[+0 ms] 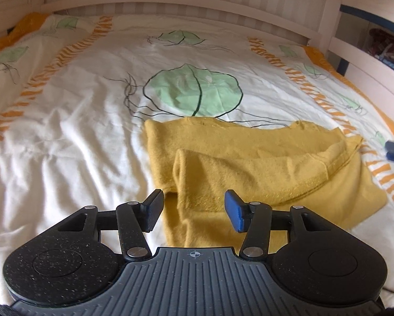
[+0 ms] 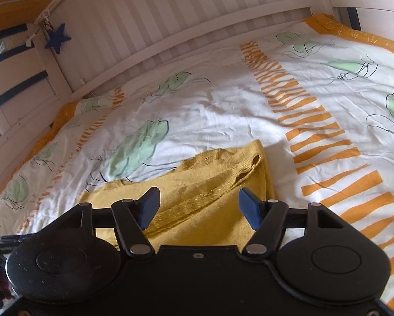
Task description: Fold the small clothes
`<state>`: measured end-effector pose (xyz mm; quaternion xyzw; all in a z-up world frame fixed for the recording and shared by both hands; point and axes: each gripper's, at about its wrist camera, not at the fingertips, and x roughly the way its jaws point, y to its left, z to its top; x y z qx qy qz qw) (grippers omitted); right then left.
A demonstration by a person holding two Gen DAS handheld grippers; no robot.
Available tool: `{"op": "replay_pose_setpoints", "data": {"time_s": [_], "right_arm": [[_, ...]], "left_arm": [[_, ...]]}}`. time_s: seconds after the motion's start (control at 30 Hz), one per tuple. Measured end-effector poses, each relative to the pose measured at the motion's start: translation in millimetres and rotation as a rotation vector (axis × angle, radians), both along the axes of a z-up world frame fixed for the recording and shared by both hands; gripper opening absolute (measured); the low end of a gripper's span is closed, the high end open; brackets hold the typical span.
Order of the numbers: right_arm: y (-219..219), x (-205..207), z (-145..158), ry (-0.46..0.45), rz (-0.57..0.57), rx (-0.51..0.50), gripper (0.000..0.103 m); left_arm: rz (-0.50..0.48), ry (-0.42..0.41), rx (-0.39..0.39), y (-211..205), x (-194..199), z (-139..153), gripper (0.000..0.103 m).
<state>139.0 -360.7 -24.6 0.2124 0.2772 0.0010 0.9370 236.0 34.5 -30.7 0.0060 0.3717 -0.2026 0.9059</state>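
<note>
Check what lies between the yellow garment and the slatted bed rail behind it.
Only bare patterned duvet cover lies between the yellow garment and the slatted rail, as both wrist views show.

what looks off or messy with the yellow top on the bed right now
The yellow knit top is only roughly folded: its layers sit askew, with hem edges fanning out unevenly at its right side. Both the left gripper and right gripper are open above it, holding nothing.

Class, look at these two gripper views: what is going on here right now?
A person holding a gripper in each hand is folding a small yellow garment on a bed's white patterned duvet. The garment lies partly folded, one layer doubled over another. The left gripper and right gripper both stand open above its near edge, with nothing pinched between their pads.
</note>
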Motion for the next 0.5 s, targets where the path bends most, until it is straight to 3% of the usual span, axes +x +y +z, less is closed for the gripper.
{"op": "replay_pose_setpoints", "data": {"time_s": [0.5], "right_arm": [[-30,43,-32,0.001,-0.038,0.027,0.070]], "left_arm": [[0.017,0.072,-0.075,-16,38,-18,0.049]]}}
